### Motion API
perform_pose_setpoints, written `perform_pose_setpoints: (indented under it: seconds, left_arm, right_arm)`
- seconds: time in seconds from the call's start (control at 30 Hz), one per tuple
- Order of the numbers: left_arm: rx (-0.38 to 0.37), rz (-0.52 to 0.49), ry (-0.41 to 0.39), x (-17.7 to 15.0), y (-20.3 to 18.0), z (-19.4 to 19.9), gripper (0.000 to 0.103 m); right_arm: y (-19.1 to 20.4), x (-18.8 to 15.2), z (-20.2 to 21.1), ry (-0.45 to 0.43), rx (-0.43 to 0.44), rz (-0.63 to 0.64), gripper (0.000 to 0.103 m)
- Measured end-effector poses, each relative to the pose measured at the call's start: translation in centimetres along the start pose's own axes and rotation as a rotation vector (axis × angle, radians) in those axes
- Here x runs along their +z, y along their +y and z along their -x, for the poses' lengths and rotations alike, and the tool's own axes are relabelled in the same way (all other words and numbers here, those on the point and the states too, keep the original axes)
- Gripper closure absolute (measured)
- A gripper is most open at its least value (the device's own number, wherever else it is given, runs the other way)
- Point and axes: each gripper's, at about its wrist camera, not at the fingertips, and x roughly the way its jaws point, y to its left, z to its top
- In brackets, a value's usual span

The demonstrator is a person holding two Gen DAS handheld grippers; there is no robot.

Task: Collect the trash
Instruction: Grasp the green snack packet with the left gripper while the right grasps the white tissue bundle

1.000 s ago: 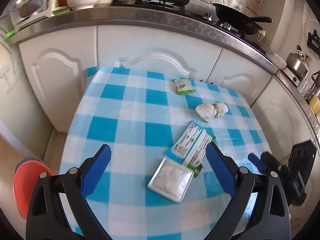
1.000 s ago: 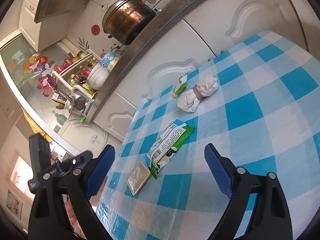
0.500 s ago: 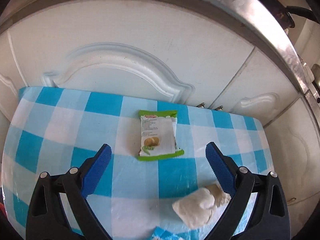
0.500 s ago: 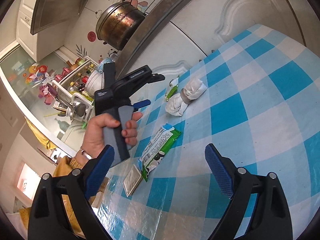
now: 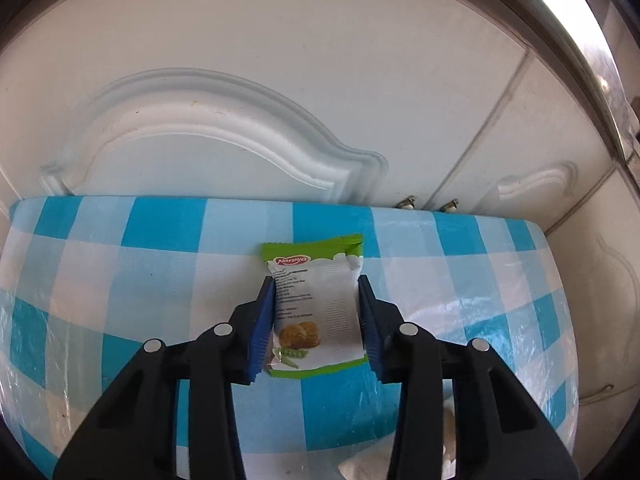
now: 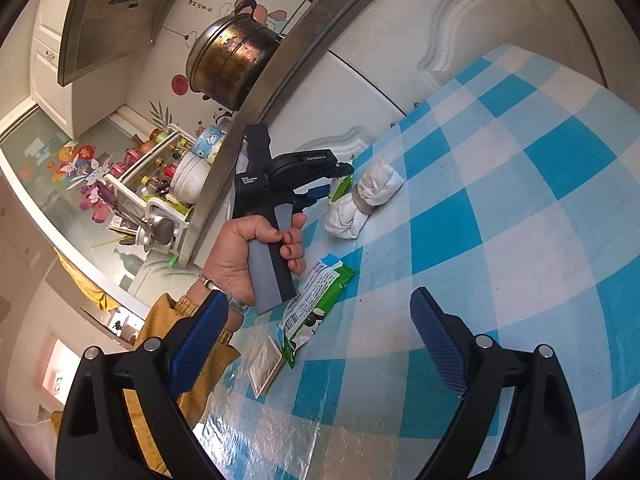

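Observation:
A small green-and-white snack packet [image 5: 316, 312] lies flat near the far edge of the blue-checked table [image 5: 120, 280]. My left gripper [image 5: 315, 280] straddles it, jaws closing, the blue pads touching its two long sides. In the right wrist view a hand [image 6: 240, 256] holds that left gripper [image 6: 320, 184] over the packet [image 6: 340, 190]. My right gripper [image 6: 319, 298] hovers open above the table with nothing between its fingers. A white crumpled tissue wad [image 6: 364, 200], a longer green wrapper [image 6: 316, 308] and a flat silvery sachet [image 6: 264, 366] lie on the cloth.
White cabinet doors [image 5: 240, 120] stand right behind the table's far edge, under a steel counter rim [image 6: 280, 64]. A large pot [image 6: 228, 64] and a dish rack [image 6: 168, 184] sit on the counter. The tissue wad [image 5: 372, 468] shows at the lower right of the left wrist view.
My left gripper moved forward across the table to the small packet, came down over it, and its jaws narrowed from wide open onto the packet's sides. The right gripper stayed about where it was.

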Motion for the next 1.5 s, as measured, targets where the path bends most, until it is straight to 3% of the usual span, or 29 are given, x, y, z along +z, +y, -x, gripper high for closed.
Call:
perform_pose_setpoints:
  seconds: [0.37, 0.47, 0.57, 0.7, 0.8, 0.9, 1.07, 1.2, 1.5]
  left_arm:
    - [-0.165, -0.261, 0.085, -7.9, -7.3, 3.6, 0.064]
    - [-0.204, -0.301, 0.119, -10.6, -9.4, 5.1, 0.064]
    - [-0.251, -0.310, 0.142, -13.4, -10.8, 6.8, 0.064]
    - [-0.288, -0.217, 0.143, -15.2, -9.3, 8.6, 0.065]
    - [-0.251, -0.157, 0.102, -15.5, -7.4, 9.8, 0.065]
    - [-0.248, -0.068, 0.064, -15.1, -5.1, 11.1, 0.065]
    - [-0.254, 0.032, -0.012, -15.1, -2.5, 14.3, 0.065]
    - [-0.215, 0.078, -0.064, -16.0, -1.1, 16.9, 0.065]
    - [-0.130, 0.149, -0.076, -20.0, 3.2, 21.6, 0.065]
  right_arm:
    - [-1.6, 1.1, 2.1, -0.067, -0.096, -0.007, 0.012]
    - [-2.0, 1.3, 2.5, -0.066, -0.153, -0.001, 0.012]
    - [-2.6, 1.5, 2.9, -0.052, -0.153, -0.003, 0.012]
    - [-2.3, 1.4, 3.4, -0.033, -0.152, 0.044, 0.012]
    - [-1.5, 0.8, 2.8, 0.014, -0.146, 0.096, 0.012]
    - [-0.4, 0.1, 1.7, 0.074, -0.170, 0.168, 0.023]
    - [1.2, -1.1, -0.5, 0.160, -0.224, 0.266, 0.026]
    - [2.5, -2.1, -1.8, 0.176, -0.271, 0.319, 0.013]
    - [5.1, -3.6, -4.8, 0.193, -0.402, 0.456, 0.007]
